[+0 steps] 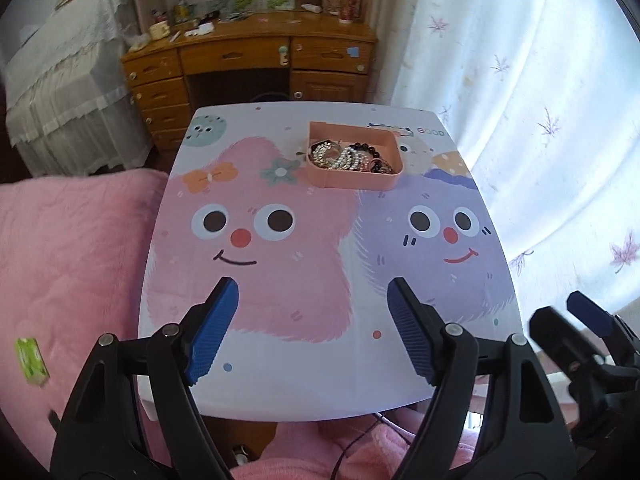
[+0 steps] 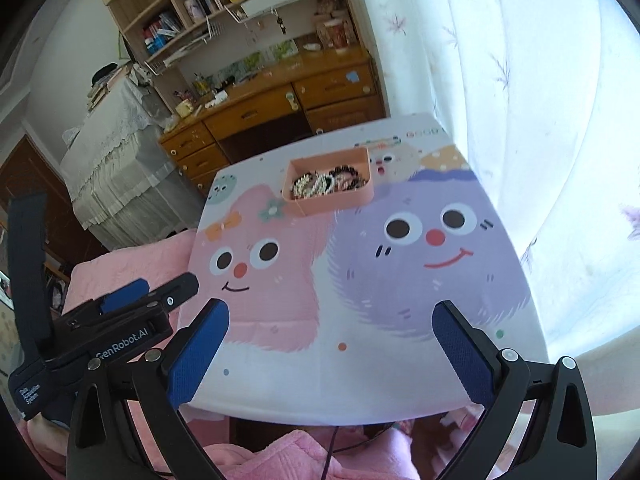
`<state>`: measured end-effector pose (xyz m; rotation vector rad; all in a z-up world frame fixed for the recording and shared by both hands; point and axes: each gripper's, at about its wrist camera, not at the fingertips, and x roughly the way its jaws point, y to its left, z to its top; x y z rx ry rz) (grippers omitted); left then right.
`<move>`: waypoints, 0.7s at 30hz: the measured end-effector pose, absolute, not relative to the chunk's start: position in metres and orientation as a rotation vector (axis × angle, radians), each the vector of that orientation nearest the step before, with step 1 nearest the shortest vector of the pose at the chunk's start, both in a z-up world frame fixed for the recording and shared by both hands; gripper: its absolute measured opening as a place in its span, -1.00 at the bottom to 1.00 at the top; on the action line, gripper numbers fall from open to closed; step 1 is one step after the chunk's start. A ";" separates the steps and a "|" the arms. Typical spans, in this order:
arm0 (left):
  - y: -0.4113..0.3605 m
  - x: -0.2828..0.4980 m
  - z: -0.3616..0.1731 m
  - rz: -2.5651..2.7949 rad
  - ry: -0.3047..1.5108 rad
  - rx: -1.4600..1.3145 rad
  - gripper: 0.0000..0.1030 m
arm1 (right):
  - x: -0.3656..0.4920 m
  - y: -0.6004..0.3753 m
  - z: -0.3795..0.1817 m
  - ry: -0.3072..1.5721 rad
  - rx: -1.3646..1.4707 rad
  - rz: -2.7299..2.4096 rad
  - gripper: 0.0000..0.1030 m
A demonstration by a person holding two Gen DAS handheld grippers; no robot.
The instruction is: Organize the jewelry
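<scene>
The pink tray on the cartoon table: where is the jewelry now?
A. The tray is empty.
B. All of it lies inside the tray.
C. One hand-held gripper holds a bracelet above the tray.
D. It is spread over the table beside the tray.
B: the pink tray holds the heap of jewelry, and the printed table around it shows no loose pieces.

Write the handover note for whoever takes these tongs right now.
Left tongs: open, empty, above the near edge of the cartoon table.
Right tongs: open wide, empty, beside the left.
Pink tray: far side of the table, holding a tangled pile of pearl and dark bead bracelets.
Done: all jewelry in view sits in the tray.
Left: sorting within the tray, if wanted.
</scene>
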<state>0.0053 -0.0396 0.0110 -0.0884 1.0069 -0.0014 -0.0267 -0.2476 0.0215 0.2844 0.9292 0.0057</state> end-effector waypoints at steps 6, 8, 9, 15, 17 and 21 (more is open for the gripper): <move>-0.034 -0.006 0.015 0.056 0.961 -0.109 0.67 | -0.030 -0.249 0.030 0.930 0.246 0.043 0.99; -0.035 -0.010 0.017 0.063 0.952 -0.105 0.88 | -0.030 -0.246 0.030 0.929 0.232 0.052 0.99; -0.036 -0.012 0.019 0.070 0.947 -0.101 1.00 | -0.030 -0.245 0.030 0.928 0.225 0.057 0.99; -0.040 -0.020 0.023 0.108 0.925 -0.084 1.00 | -0.021 -0.238 0.018 0.968 0.194 0.067 0.99; -0.042 -0.021 0.024 0.105 0.922 -0.078 1.00 | -0.020 -0.237 0.015 0.978 0.185 0.065 0.99; -0.046 -0.020 0.024 0.092 0.923 -0.067 1.00 | -0.018 -0.234 0.012 0.987 0.168 0.059 0.99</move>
